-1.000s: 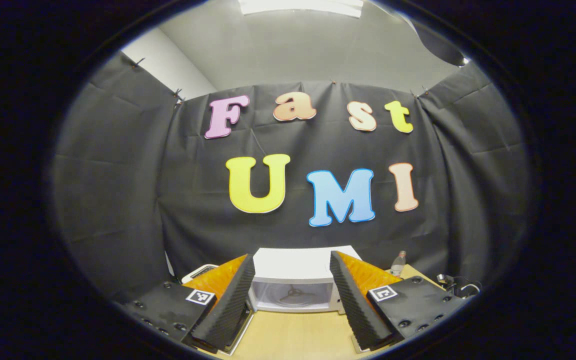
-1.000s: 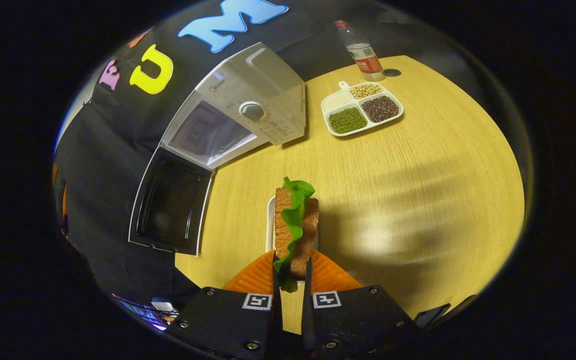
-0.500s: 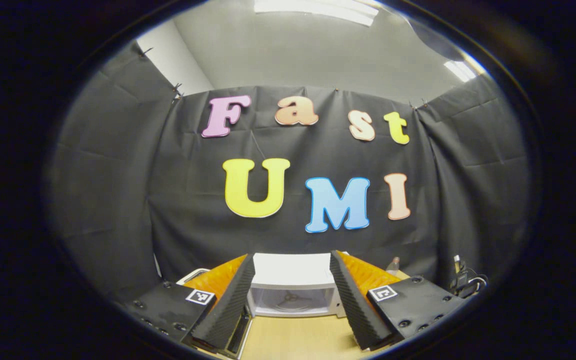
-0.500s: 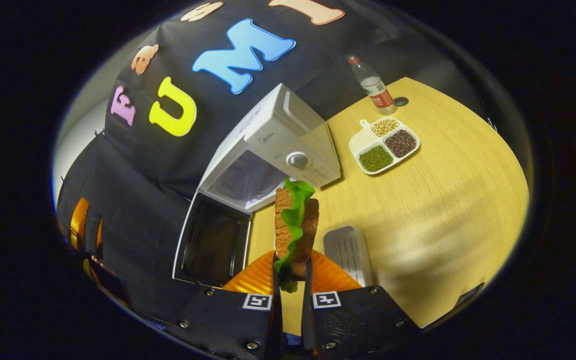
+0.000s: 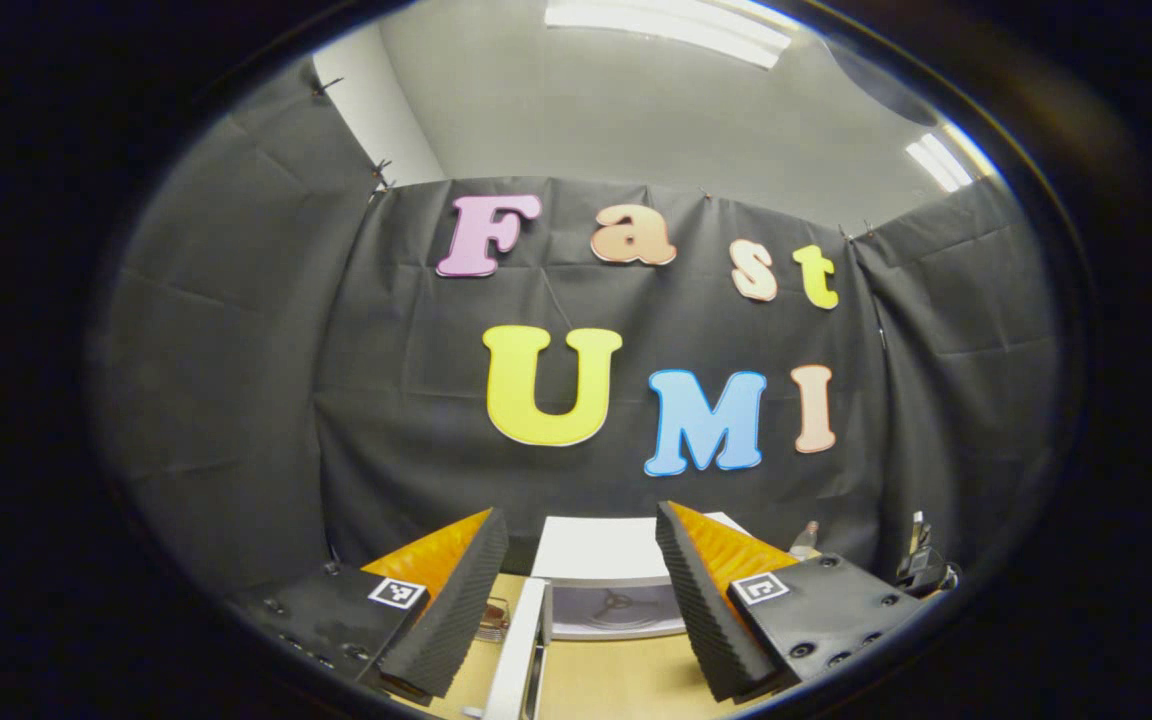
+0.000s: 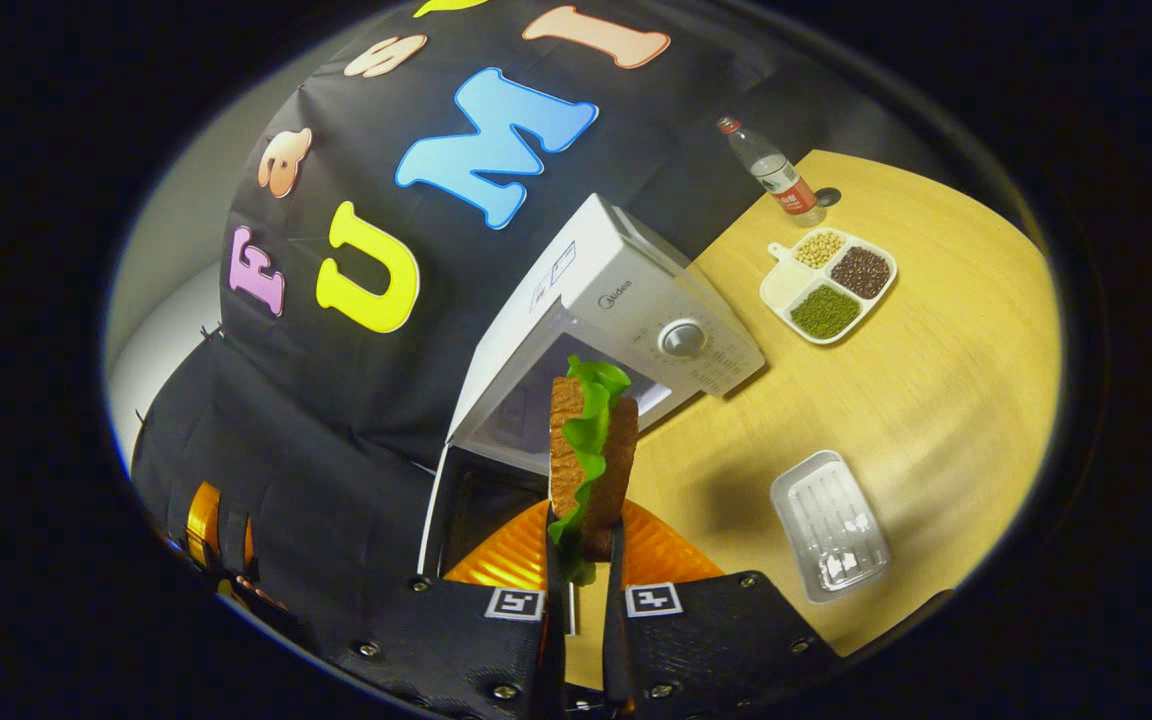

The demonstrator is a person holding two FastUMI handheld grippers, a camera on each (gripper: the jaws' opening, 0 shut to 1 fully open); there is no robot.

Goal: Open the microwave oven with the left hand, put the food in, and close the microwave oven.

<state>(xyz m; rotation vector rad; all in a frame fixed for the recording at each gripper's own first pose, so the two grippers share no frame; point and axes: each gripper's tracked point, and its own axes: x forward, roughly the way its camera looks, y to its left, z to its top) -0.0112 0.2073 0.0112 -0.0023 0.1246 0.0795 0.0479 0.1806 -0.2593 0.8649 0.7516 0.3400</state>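
- Gripping the sandwich (image 6: 591, 455), your right gripper (image 6: 583, 560) has both fingers clenched on its lower end; the sandwich stands upright between them, with a green lettuce leaf running along its edge.
- In the right gripper view, you hold the sandwich in the air in front of the microwave (image 6: 626, 310), whose door (image 6: 436, 510) is swung open to the left of the cavity.
- You see the white tray (image 6: 829, 523) on the table (image 6: 946, 400), apart from the sandwich and to the right of it.
- You see a divided dish (image 6: 828, 284) of beans near the microwave's right side, with a bottle (image 6: 774, 172) beyond it at the table's far edge.
- Your left gripper (image 5: 576, 600) is released: its fingers stand wide apart with nothing between them.
- In the left gripper view, you look along the fingers at the microwave (image 5: 611, 575), its cavity and turntable visible, with the open door (image 5: 518, 650) seen edge-on at the lower left.
- In the right gripper view, the left gripper (image 6: 211, 525) appears at the far left edge, well apart from the sandwich.
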